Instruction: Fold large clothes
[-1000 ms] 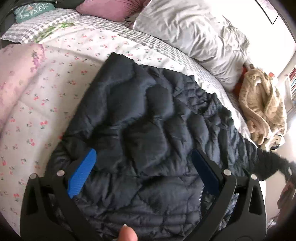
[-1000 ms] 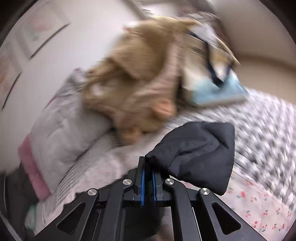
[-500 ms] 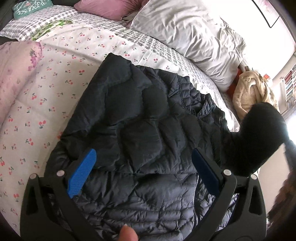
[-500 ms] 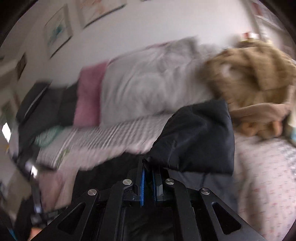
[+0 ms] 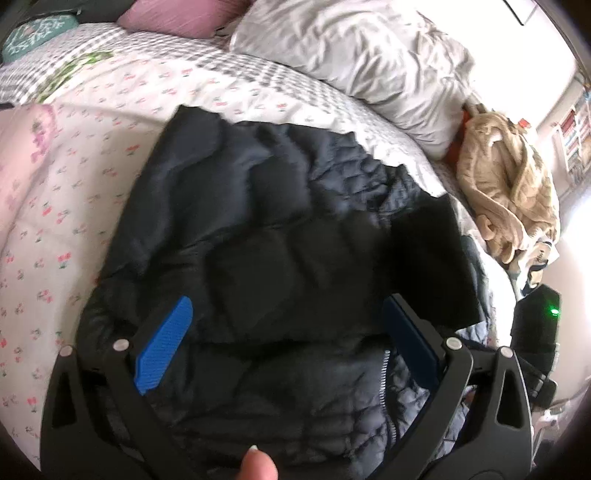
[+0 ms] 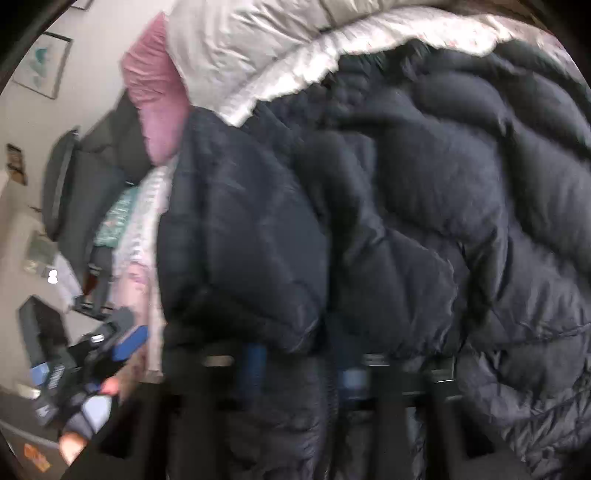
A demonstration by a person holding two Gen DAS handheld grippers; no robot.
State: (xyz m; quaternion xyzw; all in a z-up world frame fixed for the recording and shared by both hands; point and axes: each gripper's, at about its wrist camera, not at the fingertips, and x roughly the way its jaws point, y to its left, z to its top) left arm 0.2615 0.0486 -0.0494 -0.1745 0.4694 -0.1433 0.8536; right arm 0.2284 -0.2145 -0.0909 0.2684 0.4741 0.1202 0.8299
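Note:
A dark navy puffer jacket (image 5: 258,206) lies spread on the bed. My left gripper (image 5: 288,343) hovers over its lower part, open, blue pads (image 5: 164,350) wide apart with nothing pressed between them. One sleeve (image 5: 424,258) lies folded across the jacket from the right. In the blurred right wrist view the jacket (image 6: 424,221) fills the frame. My right gripper (image 6: 303,373) is low over it with its jaws opening. The sleeve's end (image 6: 240,240) rests just ahead of the parted pads, and they are not pressing on it. The left gripper (image 6: 125,339) shows at the far left.
The bed has a cherry-print sheet (image 5: 92,166). A grey crumpled duvet (image 5: 351,55) and a pink pillow (image 5: 177,14) lie at the head. A beige fleece garment (image 5: 509,177) is heaped at the right edge. A person's fingertip (image 5: 258,465) shows at the bottom.
The right gripper swung the sleeve from the right down onto the jacket, then its shut pads parted and let go. The left gripper stayed open, shifting only slightly.

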